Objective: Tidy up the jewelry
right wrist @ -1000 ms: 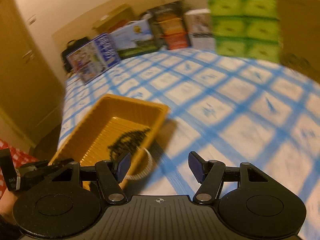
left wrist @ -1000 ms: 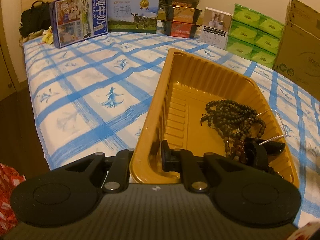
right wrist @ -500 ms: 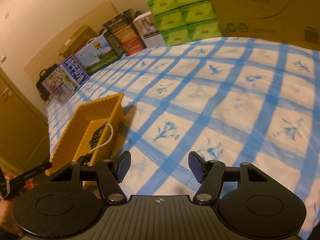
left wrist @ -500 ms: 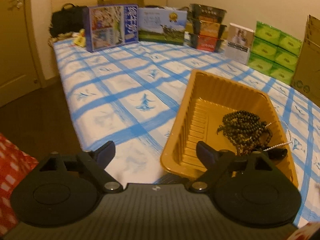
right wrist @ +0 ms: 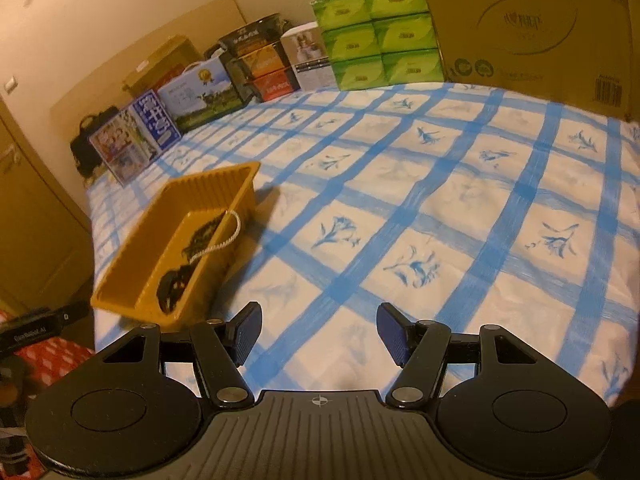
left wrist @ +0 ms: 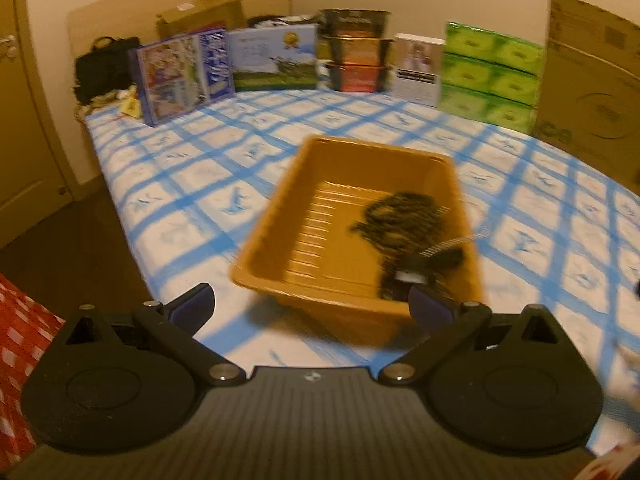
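Note:
A yellow-brown plastic tray (left wrist: 280, 236) sits on the blue-checked bedspread near its front edge. It holds a heap of dark wooden bead strands (left wrist: 404, 220), a pearl strand (right wrist: 228, 240) draped over its right rim, and a black item (left wrist: 444, 258). My left gripper (left wrist: 310, 306) is open and empty, just in front of the tray. My right gripper (right wrist: 318, 332) is open and empty, low over bare bedspread to the right of the tray (right wrist: 132, 280).
Along the back stand milk cartons (left wrist: 184, 74), stacked bowls (left wrist: 356, 50), a white box (left wrist: 418, 68), green tissue packs (left wrist: 488, 76) and a big cardboard box (right wrist: 528, 20). A wooden door (left wrist: 24, 120) and dark floor lie left of the bed. Red checked cloth (left wrist: 16, 340) is at lower left.
My left gripper let go of the tray's front rim, opened wide and pulled back. My right gripper swung right, away from the tray, still open.

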A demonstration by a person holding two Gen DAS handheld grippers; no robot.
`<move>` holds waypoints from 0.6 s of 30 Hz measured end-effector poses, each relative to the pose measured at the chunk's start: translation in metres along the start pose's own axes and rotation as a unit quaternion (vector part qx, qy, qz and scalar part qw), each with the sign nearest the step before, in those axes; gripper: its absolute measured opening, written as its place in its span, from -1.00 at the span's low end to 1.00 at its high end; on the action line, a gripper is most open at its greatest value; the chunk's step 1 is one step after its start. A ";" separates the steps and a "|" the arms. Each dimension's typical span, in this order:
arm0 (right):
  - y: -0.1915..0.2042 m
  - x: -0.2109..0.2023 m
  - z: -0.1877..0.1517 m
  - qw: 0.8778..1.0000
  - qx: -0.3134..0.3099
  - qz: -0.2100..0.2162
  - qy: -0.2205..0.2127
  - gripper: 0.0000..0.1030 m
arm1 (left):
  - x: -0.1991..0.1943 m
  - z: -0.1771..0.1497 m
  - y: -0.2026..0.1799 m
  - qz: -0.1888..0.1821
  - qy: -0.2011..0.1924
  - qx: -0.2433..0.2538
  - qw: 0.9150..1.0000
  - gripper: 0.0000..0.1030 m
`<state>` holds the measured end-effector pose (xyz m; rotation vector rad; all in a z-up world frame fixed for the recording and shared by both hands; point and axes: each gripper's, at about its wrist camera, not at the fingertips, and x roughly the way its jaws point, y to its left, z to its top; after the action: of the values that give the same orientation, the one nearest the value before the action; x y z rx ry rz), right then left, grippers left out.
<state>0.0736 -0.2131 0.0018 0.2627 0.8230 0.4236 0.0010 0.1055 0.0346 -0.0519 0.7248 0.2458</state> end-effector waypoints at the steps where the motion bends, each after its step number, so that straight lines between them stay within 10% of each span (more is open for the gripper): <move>1: 0.003 -0.002 -0.003 1.000 -0.007 -0.003 0.003 0.24 | -0.004 -0.001 -0.006 -0.009 0.006 -0.001 1.000 0.99; 18: 0.019 -0.029 -0.044 0.999 -0.031 -0.031 0.026 0.24 | -0.034 -0.029 -0.080 -0.070 0.050 0.023 0.996 0.99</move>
<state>0.0178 -0.2067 -0.0007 0.1688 0.8646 0.3987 -0.0226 0.0170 0.0322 -0.0724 0.8222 0.0928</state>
